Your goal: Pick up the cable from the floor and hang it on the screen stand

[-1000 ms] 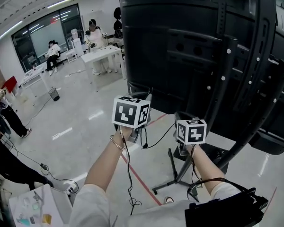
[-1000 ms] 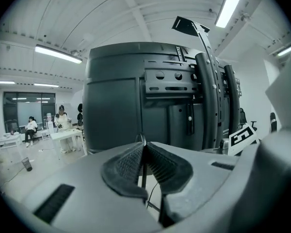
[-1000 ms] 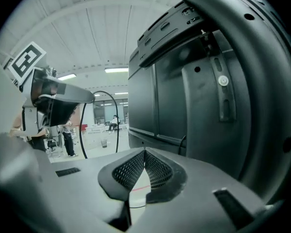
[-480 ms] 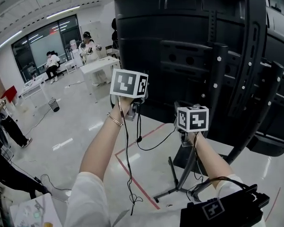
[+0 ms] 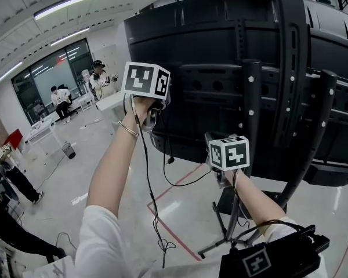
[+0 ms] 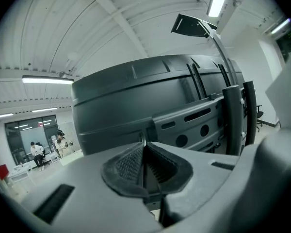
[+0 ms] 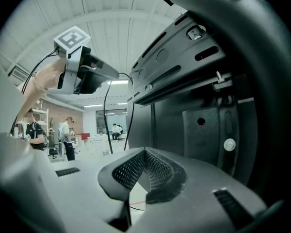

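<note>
The big black screen stands on its dark stand, seen from behind. My left gripper is raised against the screen's back, shut on the thin black cable. The cable hangs from it, drops in a loop and rises to my right gripper, lower down by the stand's post. The right gripper view shows the left gripper high up with the cable trailing below it. Both left gripper and right gripper pads meet; the cable in the right pads is hidden.
The stand's legs spread over the glossy floor, crossed by a red tape line. People sit and stand by white tables at the back left, and a person stands at the left edge. A black case lies bottom right.
My left gripper has risen with the cable from beside the right gripper up to the screen's back. The right gripper has barely moved. The hanging loop has lengthened.
</note>
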A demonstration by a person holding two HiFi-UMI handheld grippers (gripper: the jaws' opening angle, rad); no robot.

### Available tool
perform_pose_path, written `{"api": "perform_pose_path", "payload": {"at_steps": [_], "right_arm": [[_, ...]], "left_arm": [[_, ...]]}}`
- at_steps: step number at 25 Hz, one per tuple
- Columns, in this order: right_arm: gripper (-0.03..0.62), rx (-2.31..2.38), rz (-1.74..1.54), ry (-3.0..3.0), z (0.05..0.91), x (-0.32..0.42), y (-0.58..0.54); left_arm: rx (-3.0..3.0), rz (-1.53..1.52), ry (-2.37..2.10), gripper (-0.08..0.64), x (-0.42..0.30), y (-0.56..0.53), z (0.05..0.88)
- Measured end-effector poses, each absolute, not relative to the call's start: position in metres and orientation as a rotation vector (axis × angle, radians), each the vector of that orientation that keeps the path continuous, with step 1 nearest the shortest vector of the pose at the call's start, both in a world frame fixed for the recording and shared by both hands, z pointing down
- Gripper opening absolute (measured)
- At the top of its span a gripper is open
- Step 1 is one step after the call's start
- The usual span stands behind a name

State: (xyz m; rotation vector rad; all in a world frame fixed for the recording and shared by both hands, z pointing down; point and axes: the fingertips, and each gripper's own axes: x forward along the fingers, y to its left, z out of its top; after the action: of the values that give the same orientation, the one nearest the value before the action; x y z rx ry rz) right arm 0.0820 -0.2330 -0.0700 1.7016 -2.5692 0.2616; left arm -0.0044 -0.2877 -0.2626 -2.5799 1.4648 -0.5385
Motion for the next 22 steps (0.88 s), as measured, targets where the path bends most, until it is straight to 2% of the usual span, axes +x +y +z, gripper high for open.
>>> {"api": "perform_pose_path", "payload": {"at_steps": [11, 22], "right_arm": [[0.017, 1.711, 0.284, -2.572, -0.067, 0.091, -0.235], [0.017, 1.73, 0.303, -2.556, -0.061, 0.101, -0.224]], "left_arm": [[-2.512, -0.551, 1.423, 0.018, 0.026, -0.286, -0.305], [-2.579, -0.526, 1.274, 0.018, 0.078, -0.254, -0.306]]}}
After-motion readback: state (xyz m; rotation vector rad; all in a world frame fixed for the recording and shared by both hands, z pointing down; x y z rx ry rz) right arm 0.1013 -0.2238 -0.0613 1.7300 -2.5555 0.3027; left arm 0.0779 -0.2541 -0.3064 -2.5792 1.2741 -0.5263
